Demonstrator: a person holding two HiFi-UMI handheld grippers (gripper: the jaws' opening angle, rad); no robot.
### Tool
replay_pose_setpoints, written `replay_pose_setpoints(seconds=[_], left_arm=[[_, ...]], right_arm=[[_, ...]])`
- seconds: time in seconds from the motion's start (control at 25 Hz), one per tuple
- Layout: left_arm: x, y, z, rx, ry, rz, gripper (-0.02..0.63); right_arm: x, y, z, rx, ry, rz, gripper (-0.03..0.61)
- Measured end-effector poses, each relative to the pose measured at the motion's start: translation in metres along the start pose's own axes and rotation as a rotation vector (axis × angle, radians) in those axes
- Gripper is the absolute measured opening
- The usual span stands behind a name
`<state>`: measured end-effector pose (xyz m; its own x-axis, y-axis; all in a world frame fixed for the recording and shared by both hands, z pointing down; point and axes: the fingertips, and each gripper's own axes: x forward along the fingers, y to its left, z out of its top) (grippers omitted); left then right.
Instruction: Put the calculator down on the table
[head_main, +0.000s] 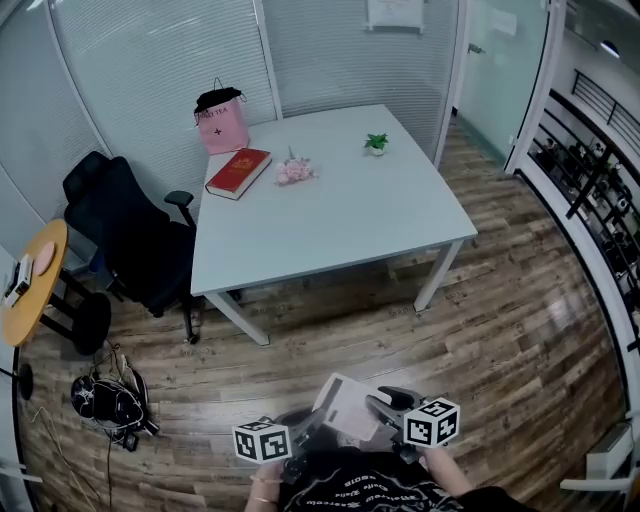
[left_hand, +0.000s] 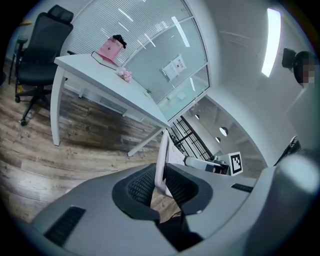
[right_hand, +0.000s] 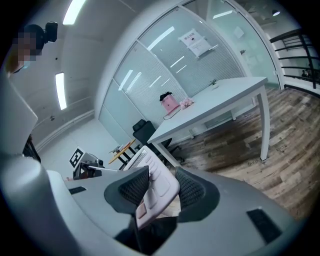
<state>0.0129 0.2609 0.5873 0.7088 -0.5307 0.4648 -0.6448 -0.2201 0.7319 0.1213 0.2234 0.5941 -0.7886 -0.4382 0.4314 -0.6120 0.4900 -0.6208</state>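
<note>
Calculator (head_main: 348, 408) held above the wood floor (head_main: 480, 330), well short of the surface (head_main: 340, 220) | left gripper (left_hand: 160, 187) and right gripper (right_hand: 157, 192) both clamped on it | step: likely the carry | next: reach surface, lower flat, release.

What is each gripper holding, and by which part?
Both hold the calculator: the left gripper clamps its left edge, the right gripper its right side, over the keys.
</note>
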Motion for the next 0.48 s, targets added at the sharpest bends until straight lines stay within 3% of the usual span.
replay_pose_setpoints(seconds=[0.16,0.48], left_arm=[[0.005,0.001,0.011,-0.013,0.01,-0.046,0.067],[0.024,0.024,0.061,0.016,0.01,-0.048,0.067]], right_arm=[[0.007,-0.006,0.013,0.018,-0.004,-0.003,0.173],[0.043,-0.024,0.051,0.047,-0.009,-0.03,0.175]])
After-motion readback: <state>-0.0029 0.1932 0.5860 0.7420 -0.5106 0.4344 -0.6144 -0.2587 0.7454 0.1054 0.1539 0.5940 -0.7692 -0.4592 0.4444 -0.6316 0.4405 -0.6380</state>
